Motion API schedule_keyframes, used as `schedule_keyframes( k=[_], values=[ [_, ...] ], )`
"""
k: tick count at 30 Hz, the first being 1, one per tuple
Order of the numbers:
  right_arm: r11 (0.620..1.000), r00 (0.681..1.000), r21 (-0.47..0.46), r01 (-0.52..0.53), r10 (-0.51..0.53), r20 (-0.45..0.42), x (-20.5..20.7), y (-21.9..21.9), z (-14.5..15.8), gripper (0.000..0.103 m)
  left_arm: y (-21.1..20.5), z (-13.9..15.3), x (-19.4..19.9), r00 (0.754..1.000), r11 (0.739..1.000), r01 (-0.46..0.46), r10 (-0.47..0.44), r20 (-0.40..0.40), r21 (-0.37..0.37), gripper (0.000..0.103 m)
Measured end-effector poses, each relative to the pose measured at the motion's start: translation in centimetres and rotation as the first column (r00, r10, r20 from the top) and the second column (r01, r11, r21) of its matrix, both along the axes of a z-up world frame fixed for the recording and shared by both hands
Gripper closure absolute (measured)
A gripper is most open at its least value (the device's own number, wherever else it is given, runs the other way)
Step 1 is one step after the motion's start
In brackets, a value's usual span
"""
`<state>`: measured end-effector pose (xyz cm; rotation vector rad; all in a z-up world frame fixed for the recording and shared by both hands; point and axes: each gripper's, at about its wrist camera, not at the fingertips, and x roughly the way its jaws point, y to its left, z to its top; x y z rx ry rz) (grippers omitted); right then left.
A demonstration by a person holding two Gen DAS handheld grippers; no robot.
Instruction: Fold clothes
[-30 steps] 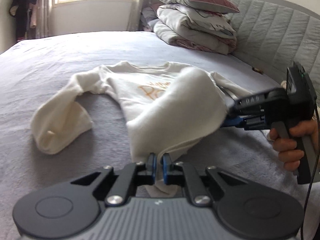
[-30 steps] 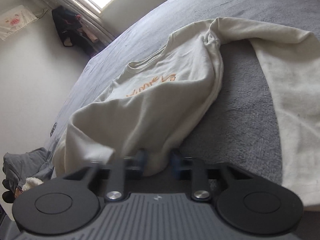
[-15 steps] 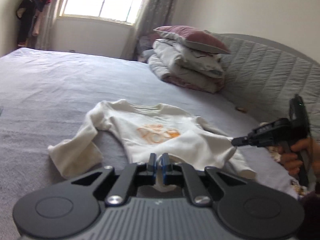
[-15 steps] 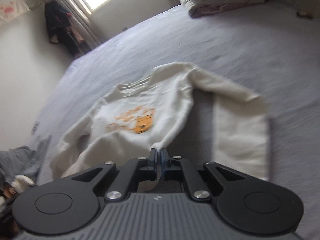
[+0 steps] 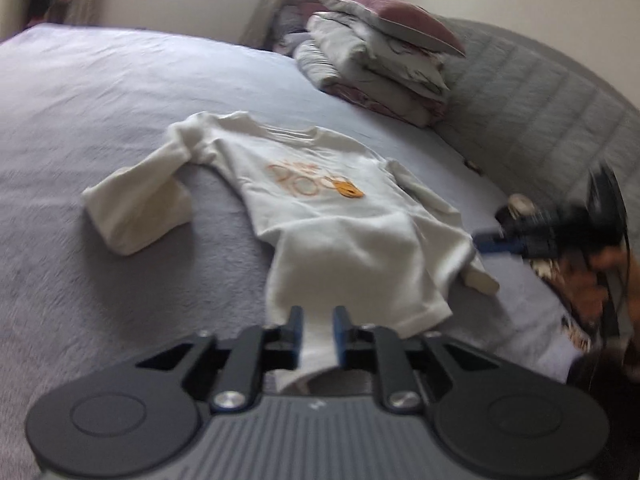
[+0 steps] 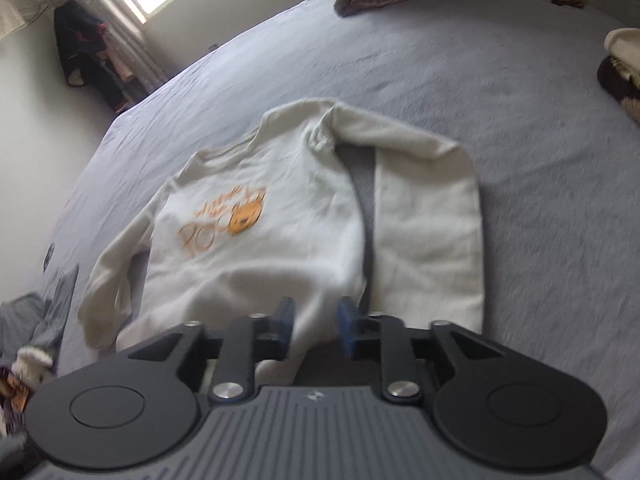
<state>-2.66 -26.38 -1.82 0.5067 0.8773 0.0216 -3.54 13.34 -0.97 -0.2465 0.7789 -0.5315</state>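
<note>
A cream sweatshirt (image 5: pixel 332 216) with an orange print lies face up on the grey bed (image 5: pixel 100 92), hem nearest me. Its left sleeve (image 5: pixel 136 208) is bent back beside the body. My left gripper (image 5: pixel 318 334) stands open at the hem, with a bit of the cloth lying loose between its blue fingers. In the right wrist view the sweatshirt (image 6: pixel 264 248) shows its other hem corner, and my right gripper (image 6: pixel 315 330) is open over it. From the left wrist view the right gripper (image 5: pixel 486 240) appears blurred at the sweatshirt's right edge, held by a hand (image 5: pixel 608 260).
Folded bedding and a pillow (image 5: pixel 380 52) are stacked at the head of the bed against a quilted headboard (image 5: pixel 540 120). Dark clothes (image 6: pixel 88 56) hang by the window. A grey garment (image 6: pixel 48 312) lies at the bed's left edge, and other items (image 6: pixel 624 68) at the right.
Both grippers, shut on the hem half a second ago, have opened and let it go. The body, folded over a second ago, now lies spread with the print showing.
</note>
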Motion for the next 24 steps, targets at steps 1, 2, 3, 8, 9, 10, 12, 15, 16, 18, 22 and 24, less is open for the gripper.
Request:
schedule_keyframes(
  k=[1, 2, 3, 8, 9, 10, 12, 15, 16, 18, 22, 24],
  values=[
    [1.000, 1.000, 0.010, -0.012, 0.012, -0.006, -0.2, 0.5, -0.3, 0.072, 0.3, -0.3, 0.3, 1.000, 1.000, -0.017, 0.016, -0.024, -0.020, 0.070],
    [0.999, 1.000, 0.022, -0.023, 0.024, -0.012, -0.3, 1.0, -0.7, 0.072, 0.6, -0.6, 0.7, 0.998, 0.999, -0.034, 0.032, -0.051, -0.041, 0.066],
    [0.999, 0.999, 0.032, -0.032, 0.032, -0.017, -0.4, 1.5, -1.2, 0.071, 0.8, -1.0, 1.1, 0.996, 0.997, -0.048, 0.043, -0.077, -0.059, 0.066],
    [0.995, 0.998, 0.083, -0.056, 0.057, -0.013, -0.4, 4.0, -4.1, 0.068, 0.4, -3.0, 2.1, 0.982, 0.994, -0.083, 0.068, -0.176, -0.077, 0.066],
    [0.995, 0.998, 0.079, -0.053, 0.054, -0.011, -0.5, 4.4, -4.5, 0.072, 0.2, -3.3, 2.1, 0.981, 0.994, -0.083, 0.069, -0.182, -0.070, 0.066],
    [0.997, 0.999, 0.068, -0.048, 0.049, -0.011, -0.5, 4.7, -4.8, 0.079, 0.1, -3.4, 2.2, 0.980, 0.995, -0.082, 0.070, -0.185, -0.062, 0.066],
    [0.998, 0.999, 0.038, -0.040, 0.041, -0.013, -0.7, 4.8, -4.9, 0.092, 0.0, -3.6, 2.2, 0.979, 0.995, -0.084, 0.073, -0.188, -0.053, 0.066],
    [0.999, 0.999, -0.029, -0.033, 0.033, -0.016, -1.1, 3.5, -3.4, 0.094, 0.4, -3.7, 2.4, 0.977, 0.993, -0.093, 0.078, -0.199, -0.068, 0.066],
    [0.998, 0.999, -0.052, -0.030, 0.030, -0.017, -1.2, 3.1, -2.9, 0.094, 0.6, -3.7, 2.4, 0.976, 0.993, -0.096, 0.079, -0.202, -0.074, 0.066],
    [0.995, 1.000, -0.097, -0.026, 0.024, -0.019, -1.4, 2.2, -2.0, 0.095, 0.8, -3.7, 2.6, 0.975, 0.991, -0.103, 0.083, -0.208, -0.087, 0.066],
    [0.982, 1.000, -0.186, -0.016, 0.012, -0.022, -1.9, 0.5, 0.0, 0.096, 0.9, -3.9, 2.7, 0.972, 0.987, -0.112, 0.085, -0.221, -0.111, 0.066],
    [0.974, 1.000, -0.226, -0.003, -0.002, -0.024, -2.1, -0.4, 0.6, 0.096, 0.8, -4.0, 2.7, 0.970, 0.987, -0.113, 0.085, -0.228, -0.115, 0.066]
  ],
)
